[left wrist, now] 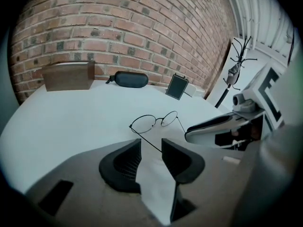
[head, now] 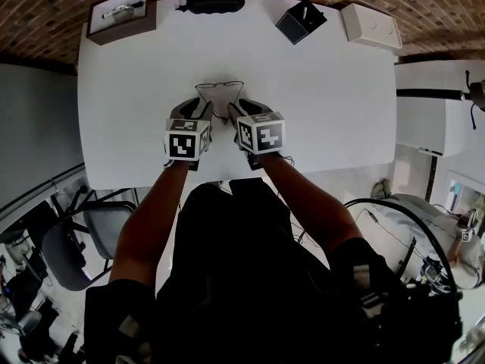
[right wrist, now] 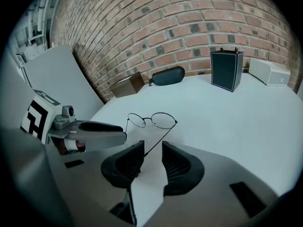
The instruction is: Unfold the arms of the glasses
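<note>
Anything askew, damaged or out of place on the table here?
Nothing stands out. The glasses rest on the table, both arms unfolded, one reaching between the open jaws of the left gripper, the other into the right gripper.

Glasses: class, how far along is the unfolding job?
Done: both arms of the glasses stand swung out from the front. In hand: the left gripper and right gripper each have open jaws around an arm's end, not pinching. Left: probably only drawing the grippers away.
</note>
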A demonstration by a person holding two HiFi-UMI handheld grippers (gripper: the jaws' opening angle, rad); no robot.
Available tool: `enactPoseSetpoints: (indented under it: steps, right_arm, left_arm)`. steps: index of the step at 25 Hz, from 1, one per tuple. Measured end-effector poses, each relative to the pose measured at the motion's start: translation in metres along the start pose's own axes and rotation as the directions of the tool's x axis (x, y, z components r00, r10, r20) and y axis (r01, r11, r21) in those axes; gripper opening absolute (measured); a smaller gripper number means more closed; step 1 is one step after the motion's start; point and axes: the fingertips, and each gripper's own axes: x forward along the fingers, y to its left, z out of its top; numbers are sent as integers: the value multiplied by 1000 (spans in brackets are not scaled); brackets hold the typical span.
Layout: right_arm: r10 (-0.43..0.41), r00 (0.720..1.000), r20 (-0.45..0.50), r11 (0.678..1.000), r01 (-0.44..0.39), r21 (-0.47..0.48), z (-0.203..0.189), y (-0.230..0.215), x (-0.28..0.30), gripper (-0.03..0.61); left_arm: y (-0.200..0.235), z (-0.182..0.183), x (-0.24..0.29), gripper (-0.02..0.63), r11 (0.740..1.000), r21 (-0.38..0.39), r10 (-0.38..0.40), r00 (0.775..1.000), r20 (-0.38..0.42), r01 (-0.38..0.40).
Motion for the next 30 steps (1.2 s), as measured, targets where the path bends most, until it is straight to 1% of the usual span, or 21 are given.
enactPoseSetpoints:
  steps: [3, 6, 10, 12, 14, 17, 21, 23, 25, 27, 30]
  right_arm:
    - [2, 1000, -4, 1000, -2, -6, -1, -4, -3, 99]
    - [4, 1000, -3, 999, -5, -33, -1, -8, -5, 100]
    - [-36, 999, 2, 996, 36, -80, -2, -21, -6, 100]
    - [-28, 1000, 14, 996, 29, -79, -4, -26, -2, 99]
    - [-18, 1000, 6, 997, 18, -81, -1, -24, -7, 100]
    - [-4, 1000, 6, 995, 5, -95, 2, -22, -7, 100]
    - [-11, 1000, 10, 993, 12, -118, 1, -21, -5, 100]
    - [-15, 1000, 18, 991, 17, -130, 2, -22, -6, 110]
    - [2, 999, 38, 989, 4, -146, 5, -21, -10, 121]
    - [20, 997, 72, 987, -8, -160, 13, -19, -17, 127]
    - [23, 990, 143, 986, 1, -169, 32, -15, -31, 127]
  left_arm:
    - [5, -3, -6, 140, 1000, 25, 7, 1000, -9, -7]
    - [9, -6, -11, 138, 998, 55, 17, 1000, -15, -16]
    - [17, -6, -13, 138, 997, 70, 21, 1000, -12, -20]
    - [20, -5, -14, 138, 997, 77, 17, 1000, -9, -16]
    - [22, -4, -15, 138, 996, 88, 10, 1000, -10, -9]
    - [23, -1, -15, 138, 992, 123, 10, 1000, -13, -9]
    - [23, -1, -14, 138, 992, 128, 4, 1000, -11, -3]
    - [23, 1, -16, 138, 992, 128, 7, 1000, -2, -7]
    - [19, 5, -19, 138, 992, 128, 2, 1000, 17, -5]
    - [14, 12, -23, 138, 992, 124, -4, 999, 41, -1]
    - [10, 26, -36, 138, 995, 101, -14, 995, 96, 5]
